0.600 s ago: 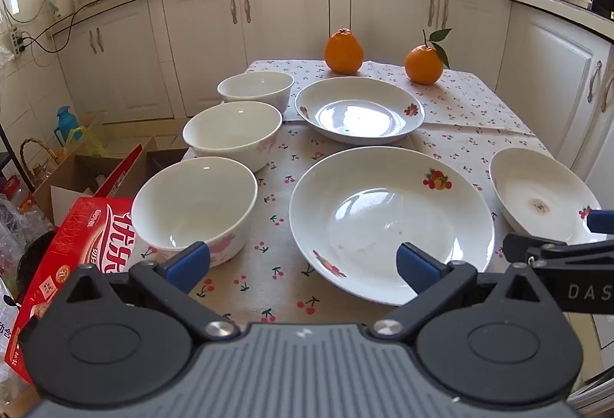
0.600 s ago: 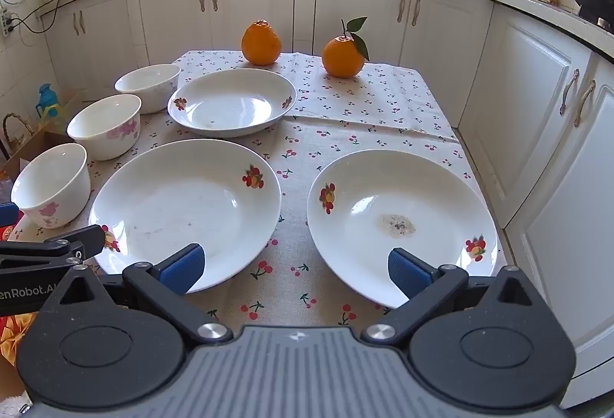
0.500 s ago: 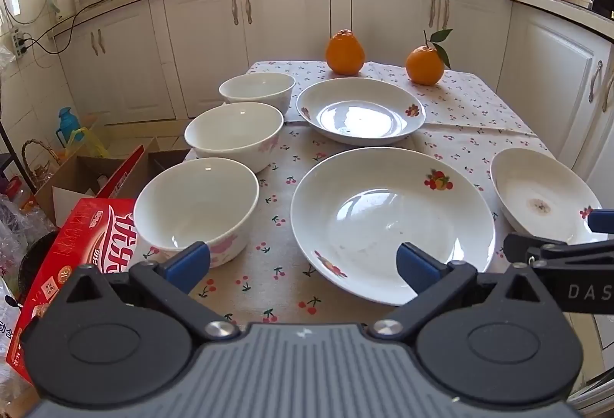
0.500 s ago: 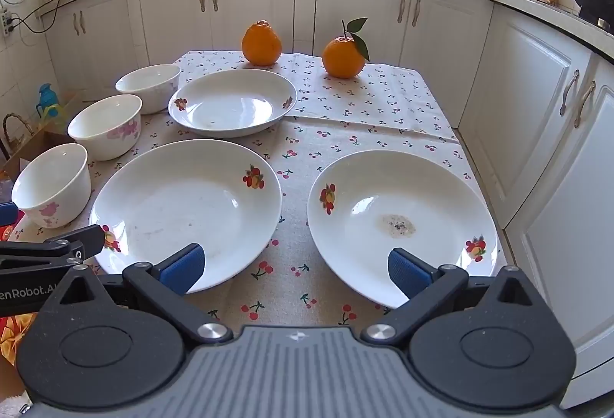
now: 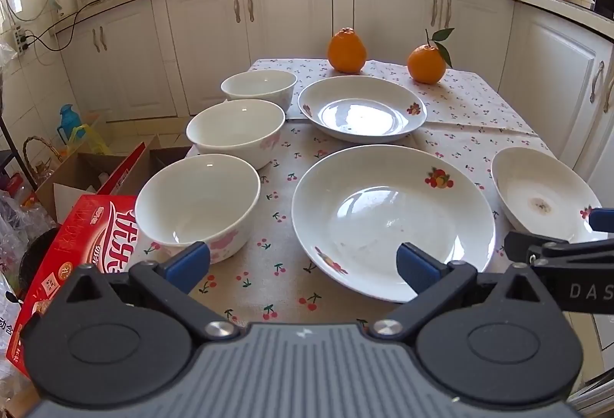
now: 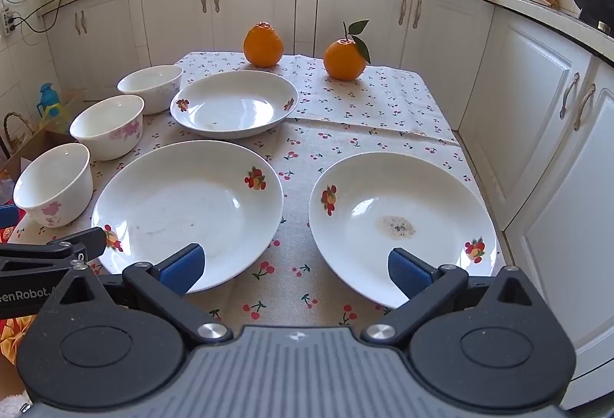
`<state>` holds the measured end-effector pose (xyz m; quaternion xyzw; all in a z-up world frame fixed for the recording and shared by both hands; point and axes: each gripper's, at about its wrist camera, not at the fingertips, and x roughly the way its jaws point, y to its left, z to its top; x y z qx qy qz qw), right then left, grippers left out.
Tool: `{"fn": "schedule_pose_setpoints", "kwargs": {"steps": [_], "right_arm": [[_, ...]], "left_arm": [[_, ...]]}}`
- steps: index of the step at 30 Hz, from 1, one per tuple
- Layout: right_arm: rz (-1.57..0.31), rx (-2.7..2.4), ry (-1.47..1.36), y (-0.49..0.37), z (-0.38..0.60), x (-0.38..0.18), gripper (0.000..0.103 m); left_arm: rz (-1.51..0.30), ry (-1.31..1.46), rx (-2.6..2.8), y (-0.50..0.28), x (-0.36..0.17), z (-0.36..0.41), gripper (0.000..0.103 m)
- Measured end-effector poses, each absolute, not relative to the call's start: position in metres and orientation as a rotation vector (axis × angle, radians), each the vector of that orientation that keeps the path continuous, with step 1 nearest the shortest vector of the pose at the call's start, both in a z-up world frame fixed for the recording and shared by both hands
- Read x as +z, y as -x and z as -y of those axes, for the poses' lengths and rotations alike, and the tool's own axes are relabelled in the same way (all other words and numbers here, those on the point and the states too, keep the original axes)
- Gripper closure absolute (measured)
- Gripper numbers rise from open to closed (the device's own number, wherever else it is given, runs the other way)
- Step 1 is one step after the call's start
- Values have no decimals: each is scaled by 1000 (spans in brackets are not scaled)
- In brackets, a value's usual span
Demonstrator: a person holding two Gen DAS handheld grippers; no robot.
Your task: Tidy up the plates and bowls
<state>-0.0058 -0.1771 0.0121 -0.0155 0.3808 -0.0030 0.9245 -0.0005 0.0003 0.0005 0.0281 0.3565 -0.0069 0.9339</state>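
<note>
Nothing is stacked yet: three bowls [image 5: 197, 201] sit apart at nine o'clock, three plates [image 6: 188, 209] apart across the table. Left gripper [image 5: 303, 264] and right gripper [image 6: 293, 266] gape wide, empty.

Three bowls [image 5: 238, 137] line up left of three plates [image 5: 391, 218].

Two oranges [image 5: 346, 49] [image 5: 426, 64] sit on the cherry-print tablecloth [image 5: 460, 103]; a red carton [image 5: 76, 249] lies beside it.

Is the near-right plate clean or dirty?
Dirty: the near-right plate shows a brownish speckled residue patch at its center; otherwise nothing lies in it.
</note>
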Motion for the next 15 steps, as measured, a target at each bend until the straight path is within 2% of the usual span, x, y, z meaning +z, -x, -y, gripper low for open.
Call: {"fn": "schedule_pose_setpoints", "kwargs": {"steps": [15], "right_arm": [[-780, -3, 33, 7, 177, 13, 0]], "left_arm": [[-726, -59, -12, 1, 1, 0, 1]]}}
